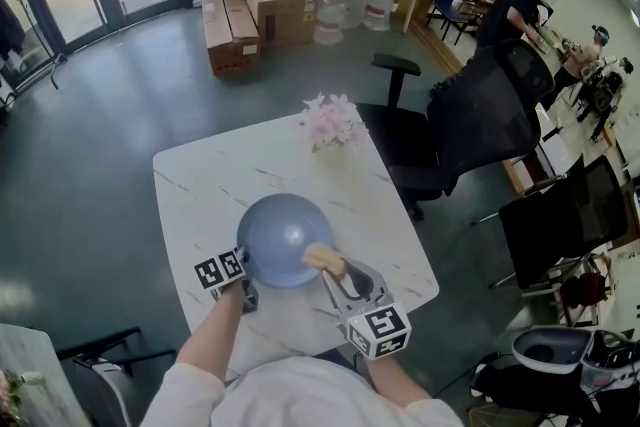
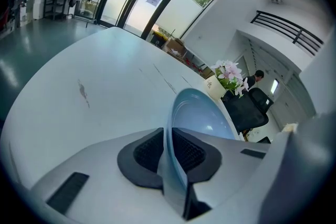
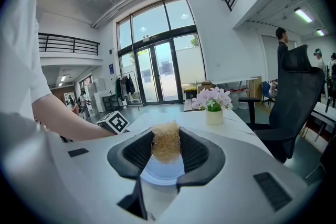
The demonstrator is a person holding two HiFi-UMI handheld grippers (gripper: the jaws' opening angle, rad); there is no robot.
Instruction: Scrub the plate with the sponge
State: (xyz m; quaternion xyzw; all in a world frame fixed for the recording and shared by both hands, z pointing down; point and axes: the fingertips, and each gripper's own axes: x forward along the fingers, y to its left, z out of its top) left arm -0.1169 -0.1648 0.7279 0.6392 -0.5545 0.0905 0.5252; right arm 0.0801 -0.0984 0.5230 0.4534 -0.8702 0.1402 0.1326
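Two grips: left gripper point(image 2: 169, 153) on plate point(image 1: 280, 240) rim, right gripper point(image 3: 167, 150) on sponge point(image 3: 166, 140).

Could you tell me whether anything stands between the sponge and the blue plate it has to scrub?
Nothing visible does. The right claw holds the sponge right at the plate, whose rim the left claw clamps. The flower pot stands farther back on the table, out of the way.

The plate point(image 1: 283, 237) is pale blue, the sponge point(image 1: 325, 259) straw-tan, the table point(image 1: 200, 185) white with grey veins.
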